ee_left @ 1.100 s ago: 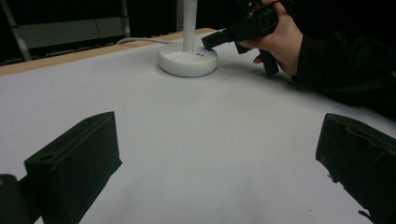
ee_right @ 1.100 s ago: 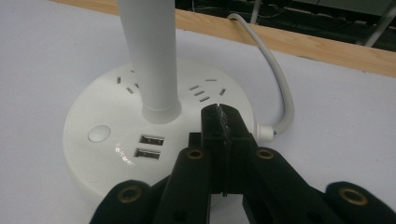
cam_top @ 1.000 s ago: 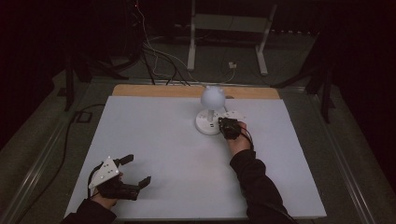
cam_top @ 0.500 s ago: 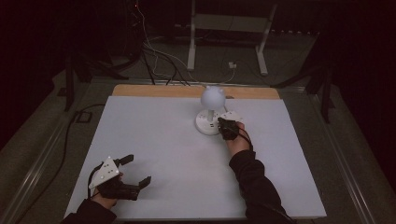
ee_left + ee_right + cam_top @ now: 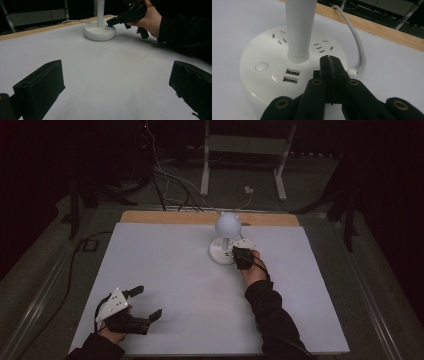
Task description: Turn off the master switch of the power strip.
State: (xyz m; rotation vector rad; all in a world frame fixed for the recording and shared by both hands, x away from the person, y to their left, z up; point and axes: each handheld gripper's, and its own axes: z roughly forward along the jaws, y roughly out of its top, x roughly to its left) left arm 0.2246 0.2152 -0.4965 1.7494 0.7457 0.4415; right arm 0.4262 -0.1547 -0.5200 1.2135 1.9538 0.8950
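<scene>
A white bench [image 5: 165,285] is seen from above, with a wooden strip [image 5: 165,217] along its far edge. A white lamp [image 5: 227,227] with a round head is stood near 12 o'clock on the bench; its round base [image 5: 259,75] carries sockets, two USB ports [image 5: 291,75] and a button [image 5: 261,66], and a white cord [image 5: 355,37] is led off toward the wooden strip. The right gripper [image 5: 242,256] is held at the base's 3 o'clock side, its jaws pressed together with nothing between them, tips over the base's edge. The left gripper [image 5: 145,304] is rested near 7 o'clock, well apart from the lamp, its jaws spread wide and empty.
</scene>
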